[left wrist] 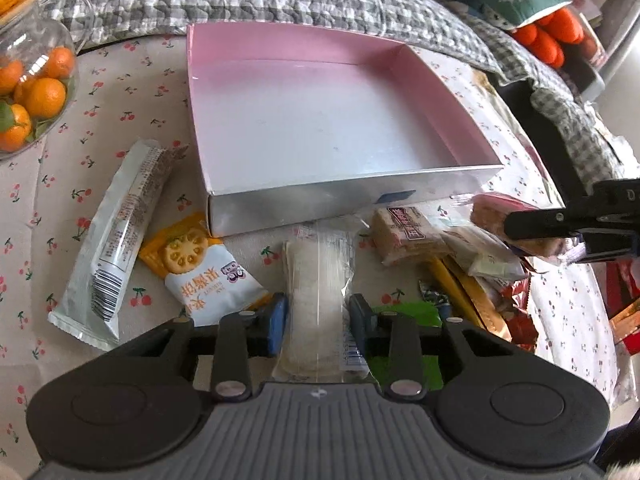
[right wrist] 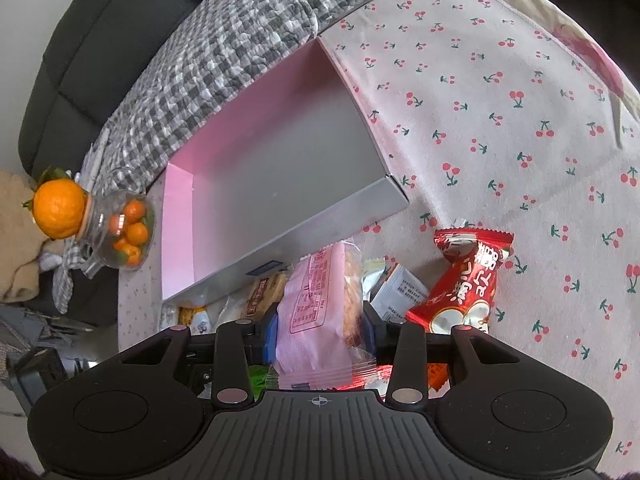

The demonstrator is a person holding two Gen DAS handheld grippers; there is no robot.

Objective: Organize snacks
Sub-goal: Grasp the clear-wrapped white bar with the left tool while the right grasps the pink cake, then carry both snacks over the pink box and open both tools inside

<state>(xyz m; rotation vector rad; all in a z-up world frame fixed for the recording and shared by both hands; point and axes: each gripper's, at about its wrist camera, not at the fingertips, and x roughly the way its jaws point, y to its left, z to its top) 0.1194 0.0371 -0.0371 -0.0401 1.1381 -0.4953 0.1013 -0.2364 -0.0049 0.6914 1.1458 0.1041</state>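
Between left tongs (left wrist: 319, 312), clear packet (left wrist: 318, 280)

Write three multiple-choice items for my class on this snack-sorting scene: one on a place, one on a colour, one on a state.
1. Where is the glass jar of oranges relative to the box in the left wrist view?
A. Left of it
B. Inside it
C. Right of it

2. What colour are the box's inner walls?
A. Green
B. Pink
C. Black

3. What is in the box now?
A. Several packets
B. One biscuit pack
C. Nothing

Answers:
1 A, the jar stands at the left edge, outside the box.
2 B, the walls show pink.
3 C, the floor is bare; the left gripper has a clear-wrapped snack in its jaws and the right gripper a pink packet, both outside the box.
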